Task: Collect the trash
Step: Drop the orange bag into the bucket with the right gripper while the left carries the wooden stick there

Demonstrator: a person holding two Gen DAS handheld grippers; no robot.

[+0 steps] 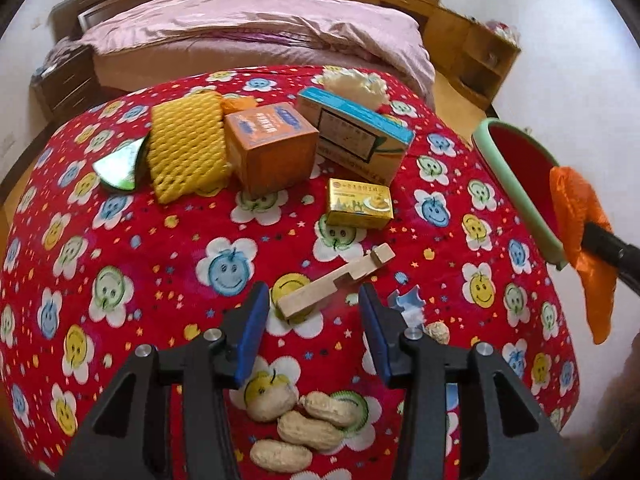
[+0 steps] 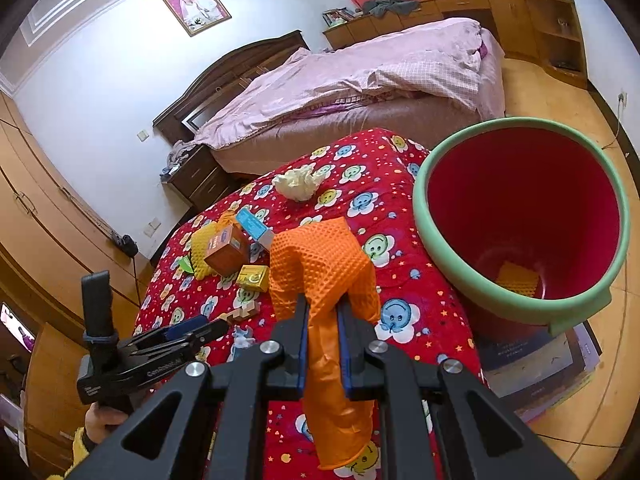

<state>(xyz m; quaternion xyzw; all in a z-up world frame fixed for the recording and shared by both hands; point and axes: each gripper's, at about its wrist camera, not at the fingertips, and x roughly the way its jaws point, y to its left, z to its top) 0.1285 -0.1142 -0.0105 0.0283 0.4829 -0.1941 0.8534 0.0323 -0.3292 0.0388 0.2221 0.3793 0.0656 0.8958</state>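
While the person stood by the table with its red smiley-flower cloth [image 1: 168, 248], two jobs were going on at once. Far on the left lay a shiny green wedge [image 1: 120, 170], then a yellow foam net [image 1: 186, 148], an orange box [image 1: 272, 148], a blue-edged box [image 1: 356, 136] with a crumpled tissue [image 1: 354, 84] behind it, and a little yellow box [image 1: 359, 205] in front.

Nearer the person, the left gripper [image 1: 314, 322] hung over a small wooden piece [image 1: 334, 286]. Its blue pads stood apart, one on each side of the near end of the wood, not pressing on it. Some peanuts [image 1: 304, 428] lay under the gripper. I think this hand was getting ready to pick up the wood. Next it would need to go lower and squeeze.

Over on the right, the right gripper [image 2: 323, 314] was clenched tight on an orange foam net [image 2: 324, 268], which hung down out of the jaws. It was still over the table, just beside the bin. The red bin [image 2: 430, 216] with the green rim stood at the right edge of the table, with one yellow net [image 2: 518, 280] at the bottom. I think the orange net went in next: that hand needed to swing right, over the bin's mouth, and let go.
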